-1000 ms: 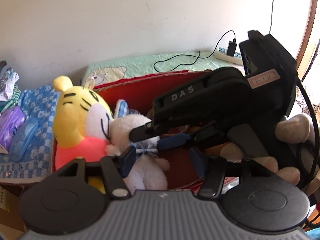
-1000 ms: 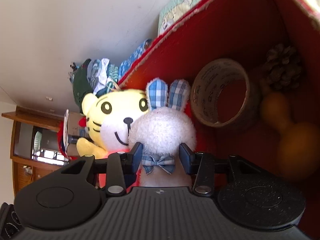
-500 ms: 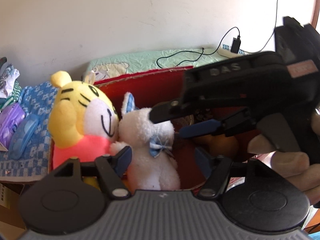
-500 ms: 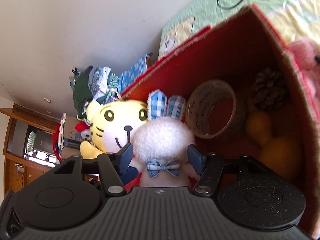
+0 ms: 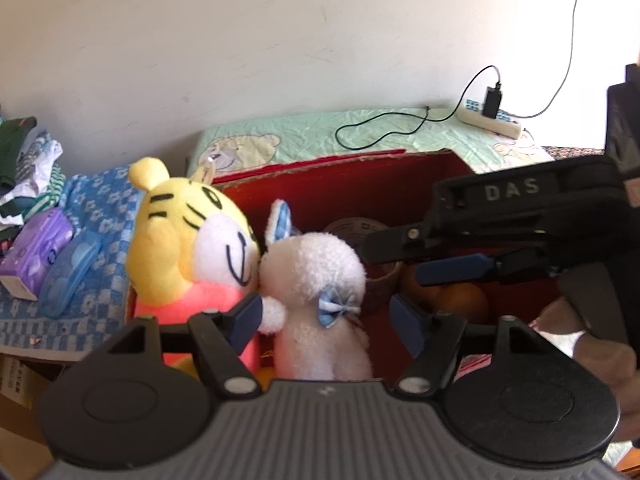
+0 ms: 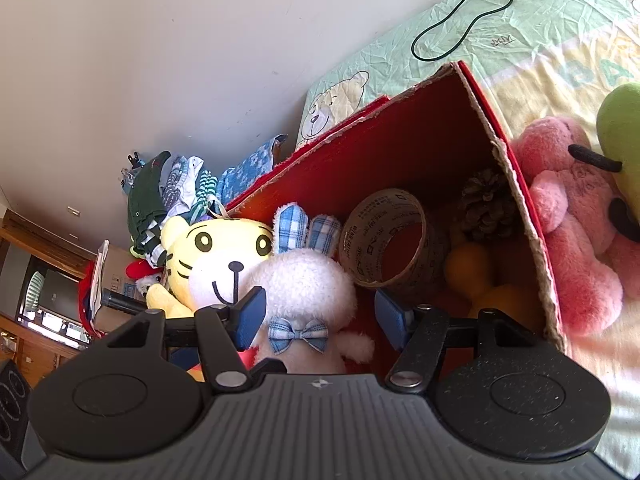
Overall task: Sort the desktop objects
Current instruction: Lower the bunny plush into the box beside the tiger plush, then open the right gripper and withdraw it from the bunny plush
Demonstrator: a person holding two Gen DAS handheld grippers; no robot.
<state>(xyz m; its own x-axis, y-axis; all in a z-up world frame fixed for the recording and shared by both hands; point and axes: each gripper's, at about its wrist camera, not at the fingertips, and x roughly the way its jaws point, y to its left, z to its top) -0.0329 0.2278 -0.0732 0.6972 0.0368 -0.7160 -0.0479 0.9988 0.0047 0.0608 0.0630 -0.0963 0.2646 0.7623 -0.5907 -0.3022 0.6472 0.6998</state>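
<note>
Since the frame one second earlier, right gripper has released the white rabbit plush and drawn back; its jaws now stand wide apart, empty, the plush between but untouched. Left gripper likewise hangs with jaws spread and holding nothing, facing the same toy.

Nearest: the white rabbit plush, upright inside the red cardboard box, leaning against the yellow tiger plush, which occupies the box's left end. Behind them lie a roll of brown tape on its side, then orange gourd-like pieces and a pine cone toward the far corner. Outside the right wall rests a pink plush on the bedding, touching a green toy, presumably awaiting sorting.

Risk, as a judgement: the rabbit stands unsupported except by the tiger, so a fingertip brushing it on withdrawal could topple it. The two grippers also sit close together and could collide.
</note>
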